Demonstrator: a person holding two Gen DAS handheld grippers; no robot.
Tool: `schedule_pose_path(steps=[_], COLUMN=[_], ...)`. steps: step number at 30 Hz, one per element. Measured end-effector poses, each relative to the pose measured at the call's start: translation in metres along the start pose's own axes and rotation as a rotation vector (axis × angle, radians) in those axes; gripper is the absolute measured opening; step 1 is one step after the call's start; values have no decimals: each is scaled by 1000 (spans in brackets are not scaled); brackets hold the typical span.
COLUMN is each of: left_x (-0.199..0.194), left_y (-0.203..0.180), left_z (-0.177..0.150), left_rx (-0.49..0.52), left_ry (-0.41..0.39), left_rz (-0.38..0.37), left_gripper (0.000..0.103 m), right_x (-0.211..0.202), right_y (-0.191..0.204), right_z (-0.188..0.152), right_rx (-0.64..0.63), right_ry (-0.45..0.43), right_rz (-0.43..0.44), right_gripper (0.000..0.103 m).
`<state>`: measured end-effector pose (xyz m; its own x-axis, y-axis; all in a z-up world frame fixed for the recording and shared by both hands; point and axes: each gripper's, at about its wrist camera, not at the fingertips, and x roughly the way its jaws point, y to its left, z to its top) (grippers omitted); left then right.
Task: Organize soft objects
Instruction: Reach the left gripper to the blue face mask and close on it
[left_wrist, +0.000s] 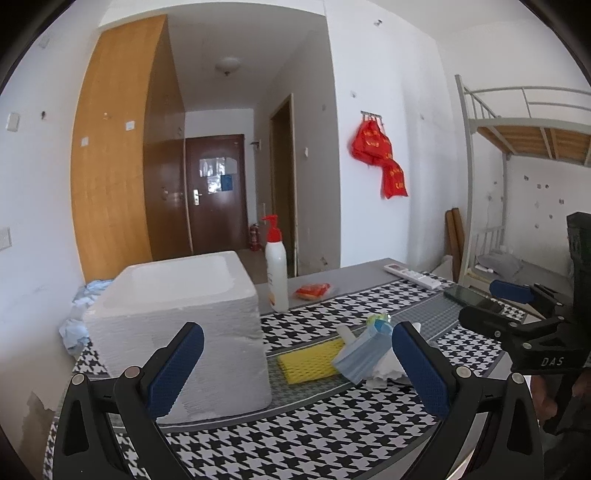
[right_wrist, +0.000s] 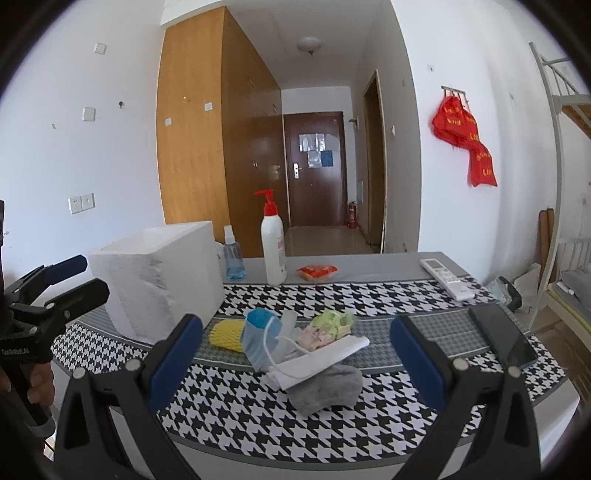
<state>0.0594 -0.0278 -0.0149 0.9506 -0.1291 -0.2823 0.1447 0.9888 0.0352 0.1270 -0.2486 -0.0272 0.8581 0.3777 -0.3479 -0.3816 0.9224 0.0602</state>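
Note:
A pile of soft things lies mid-table: a yellow foam net (left_wrist: 308, 360) (right_wrist: 226, 334), blue face masks (left_wrist: 360, 352) (right_wrist: 260, 338), white tissue (right_wrist: 321, 360), a grey sock (right_wrist: 327, 387) and a green-pink packet (right_wrist: 330, 326). A white foam box (left_wrist: 181, 332) (right_wrist: 159, 278) stands to their left. My left gripper (left_wrist: 297, 369) is open and empty, above the table between the box and the pile. My right gripper (right_wrist: 295, 365) is open and empty, just in front of the pile; it also shows in the left wrist view (left_wrist: 484, 302).
A pump bottle (right_wrist: 273, 245), a blue spray bottle (right_wrist: 232, 258), an orange packet (right_wrist: 317, 272), a white remote (right_wrist: 447, 277) and a dark phone (right_wrist: 502, 338) sit on the houndstooth cloth (right_wrist: 258, 413). Blue cloth (left_wrist: 79, 325) hangs off the table's left edge.

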Motion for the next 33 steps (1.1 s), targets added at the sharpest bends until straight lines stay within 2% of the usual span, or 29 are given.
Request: schedule_pose_path(steps=[27,33], left_x=[84,110], left_y=[-40,-47], left_z=[-5,-13], left_rx=[121,161], left_ry=[196,240], left_rz=[-220,-214], left_gripper=[102,102], right_x=[33,38], right_y=[-42,-52], right_z=[-14,-17], right_rx=[82,107], right_ry=[90,110], right_rz=[-58,-57], right_gripper=[102,102])
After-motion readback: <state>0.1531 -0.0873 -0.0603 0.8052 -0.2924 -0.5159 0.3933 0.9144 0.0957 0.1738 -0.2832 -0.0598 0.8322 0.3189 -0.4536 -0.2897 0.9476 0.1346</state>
